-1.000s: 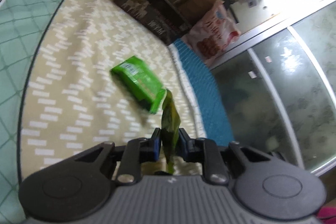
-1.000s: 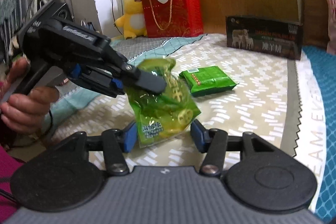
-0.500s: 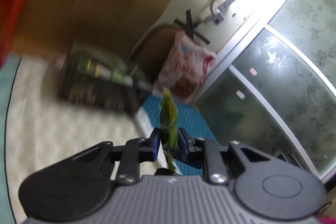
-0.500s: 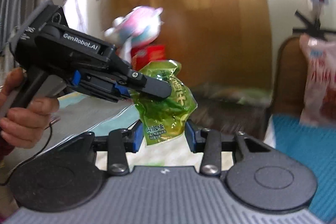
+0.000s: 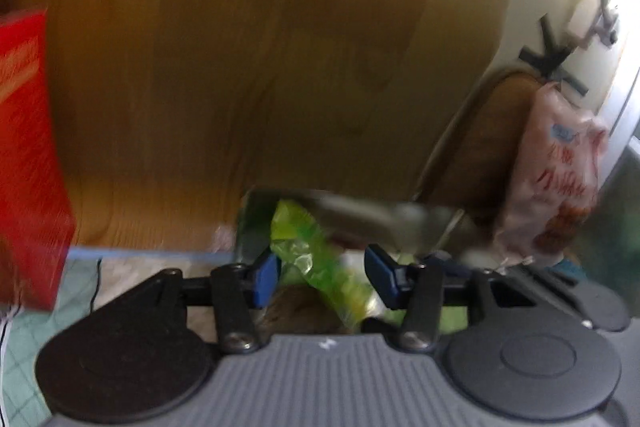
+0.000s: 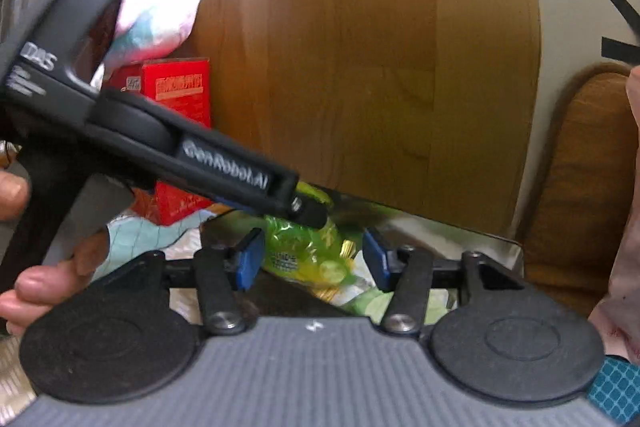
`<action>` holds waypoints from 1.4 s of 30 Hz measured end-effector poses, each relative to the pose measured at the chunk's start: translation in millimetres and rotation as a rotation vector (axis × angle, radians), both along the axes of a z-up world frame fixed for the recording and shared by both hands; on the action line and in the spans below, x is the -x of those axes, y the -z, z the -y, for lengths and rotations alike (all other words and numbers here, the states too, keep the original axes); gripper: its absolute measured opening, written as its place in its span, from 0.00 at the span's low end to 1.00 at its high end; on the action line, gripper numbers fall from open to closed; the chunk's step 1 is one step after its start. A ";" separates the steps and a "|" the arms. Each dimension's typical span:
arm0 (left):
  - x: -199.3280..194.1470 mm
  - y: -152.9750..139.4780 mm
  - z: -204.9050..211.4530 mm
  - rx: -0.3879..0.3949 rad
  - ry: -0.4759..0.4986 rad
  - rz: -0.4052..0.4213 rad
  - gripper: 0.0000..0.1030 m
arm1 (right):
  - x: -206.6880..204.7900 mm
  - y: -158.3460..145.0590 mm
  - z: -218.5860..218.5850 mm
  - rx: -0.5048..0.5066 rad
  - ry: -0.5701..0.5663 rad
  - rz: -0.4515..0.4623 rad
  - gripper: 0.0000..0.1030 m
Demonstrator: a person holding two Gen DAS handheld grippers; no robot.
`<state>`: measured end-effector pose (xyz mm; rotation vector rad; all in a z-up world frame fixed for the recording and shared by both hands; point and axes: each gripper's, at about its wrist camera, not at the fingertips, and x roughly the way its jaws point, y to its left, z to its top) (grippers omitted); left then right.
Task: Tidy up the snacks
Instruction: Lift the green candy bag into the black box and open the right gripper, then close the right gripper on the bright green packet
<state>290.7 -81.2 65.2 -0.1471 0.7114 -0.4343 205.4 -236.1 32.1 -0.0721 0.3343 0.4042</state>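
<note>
Where half a second ago it pinched the green snack bag (image 5: 308, 259), the left tool (image 5: 322, 277) now stands spread with the bag loose between its fingers over the open dark box (image 6: 460, 239), the right tool (image 6: 314, 261) also spread behind it.

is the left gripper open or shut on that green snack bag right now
Open. In its own wrist view, the left gripper's blue pads stand apart, with gaps beside the green snack bag, which sits over the dark box.
</note>
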 end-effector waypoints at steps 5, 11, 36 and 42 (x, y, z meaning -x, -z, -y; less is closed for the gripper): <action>35.4 -5.6 -20.4 0.022 0.021 0.067 0.52 | 27.2 -2.7 23.4 -0.077 0.025 -0.039 0.56; 90.3 -9.1 -48.7 0.045 -0.002 0.055 0.56 | 82.2 3.3 36.1 -0.174 0.017 -0.134 0.63; 286.3 58.2 -60.9 0.182 0.167 -0.193 0.49 | 246.4 46.7 -25.1 -0.095 -0.076 -0.293 0.72; 317.3 61.3 -69.4 0.237 0.186 -0.215 0.49 | 274.0 51.0 -31.2 0.003 -0.053 -0.246 0.74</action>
